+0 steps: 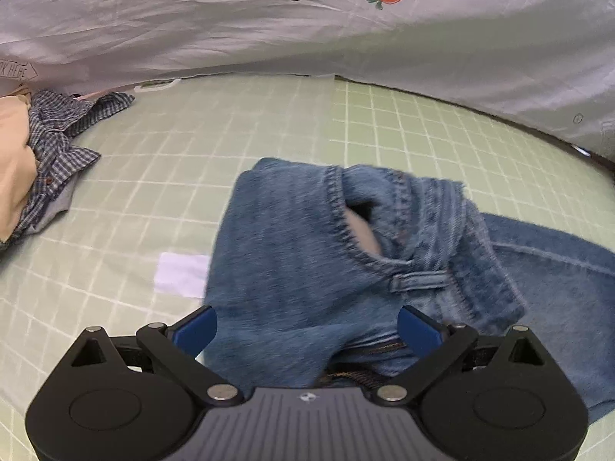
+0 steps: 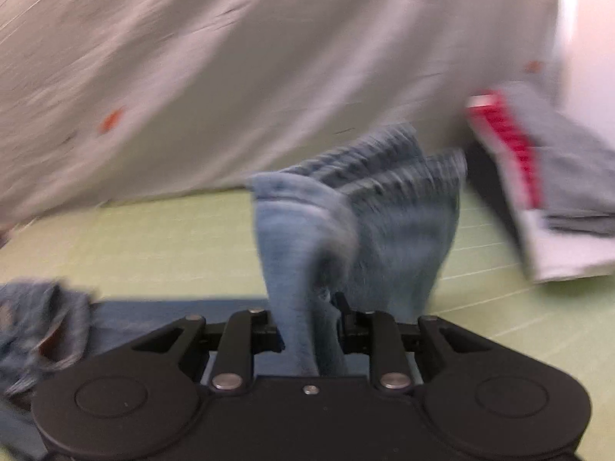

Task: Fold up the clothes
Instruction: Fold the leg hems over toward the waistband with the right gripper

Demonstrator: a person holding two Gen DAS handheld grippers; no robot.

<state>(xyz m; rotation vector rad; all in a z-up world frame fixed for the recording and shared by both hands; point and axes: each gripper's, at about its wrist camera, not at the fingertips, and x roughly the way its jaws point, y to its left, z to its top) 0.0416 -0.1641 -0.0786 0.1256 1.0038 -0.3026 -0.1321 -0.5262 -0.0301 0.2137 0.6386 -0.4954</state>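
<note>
Jeans [image 1: 307, 253] lie on the green checked mat [image 1: 153, 176], and everything else is placed from them. In the left wrist view the left gripper [image 1: 307, 326] hovers over their near edge with its blue pads [image 1: 196, 328] wide apart; denim bulges up between the pads, but neither one presses on it. The waistband with a belt loop is folded over on top of the jeans, and a leg runs off the right edge of that view. A white label [image 1: 180, 274] lies on the mat just left of the jeans. Farther left sits a crumpled checked shirt [image 1: 57, 146], cut off by the frame edge. Behind the jeans rises a white sheet [image 1: 307, 30] printed with a carrot. The right wrist view is heavily blurred. There the right gripper [image 2: 311, 330] has its jaws drawn close together, clamped on a bunched fold of the jeans' hem end that stands up in front of it. Right of that fold lies a folded grey and red garment [image 2: 538, 161], details unreadable.
</note>
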